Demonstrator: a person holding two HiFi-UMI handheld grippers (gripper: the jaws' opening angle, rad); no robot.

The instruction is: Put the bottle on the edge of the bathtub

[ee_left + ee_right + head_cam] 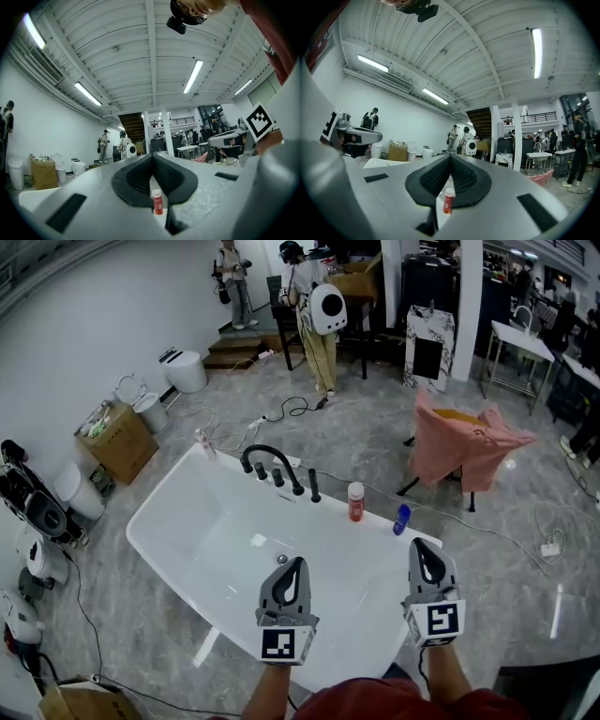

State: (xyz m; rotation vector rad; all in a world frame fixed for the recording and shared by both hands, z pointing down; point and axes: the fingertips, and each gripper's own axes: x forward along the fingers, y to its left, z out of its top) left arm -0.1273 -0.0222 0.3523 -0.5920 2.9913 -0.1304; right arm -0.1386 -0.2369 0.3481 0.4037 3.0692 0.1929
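Bottle (355, 502) upright, cap up, seemingly on bathtub (178, 521)

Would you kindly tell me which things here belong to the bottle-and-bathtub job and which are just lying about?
Job in hand:
red bottle, upright on the far edge of the bathtub
left gripper and right gripper, both shut and empty

Just lying about:
blue item on the same edge
black tap
pink cloth
cardboard box

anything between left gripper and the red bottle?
Head view: only the bare white interior of the bathtub lies between the left gripper and the red bottle on the far rim.
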